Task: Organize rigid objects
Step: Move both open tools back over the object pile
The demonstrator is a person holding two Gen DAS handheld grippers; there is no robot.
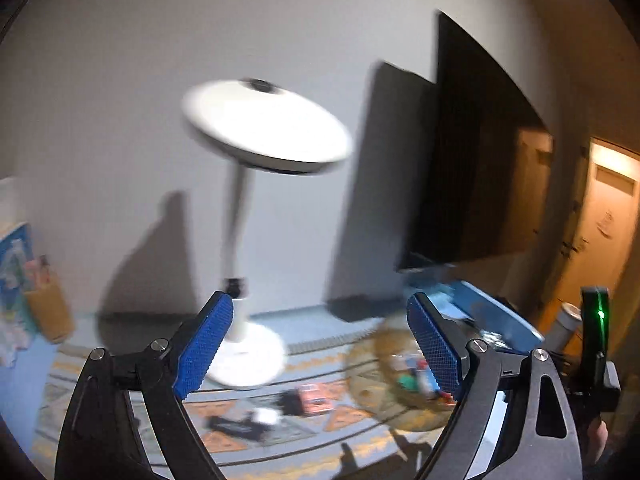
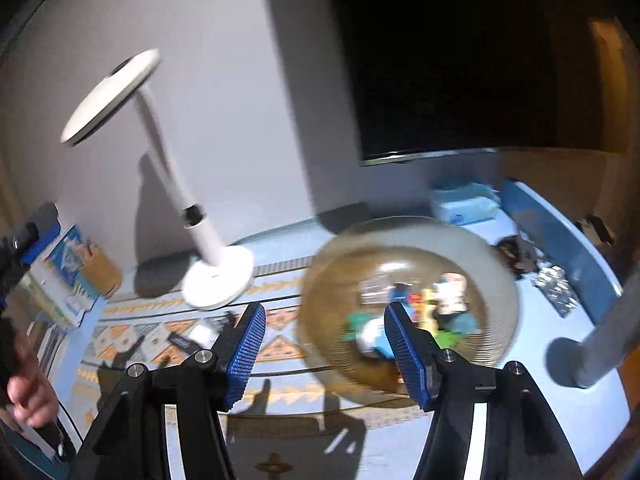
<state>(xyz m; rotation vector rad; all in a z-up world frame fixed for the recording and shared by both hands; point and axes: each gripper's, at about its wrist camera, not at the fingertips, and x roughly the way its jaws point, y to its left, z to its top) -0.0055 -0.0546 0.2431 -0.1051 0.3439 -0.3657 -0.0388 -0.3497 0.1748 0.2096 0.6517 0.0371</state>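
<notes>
Both views blurred. Your left gripper stands wide apart, nothing between the pads; your right gripper is parted too, also empty, held above the patterned mat. Just beyond the right one, a woven basket holds the small coloured objects. Left of it on the mat lie dark loose items. Behind them stands a white lamp; farther back, a dark screen on the wall.
</notes>
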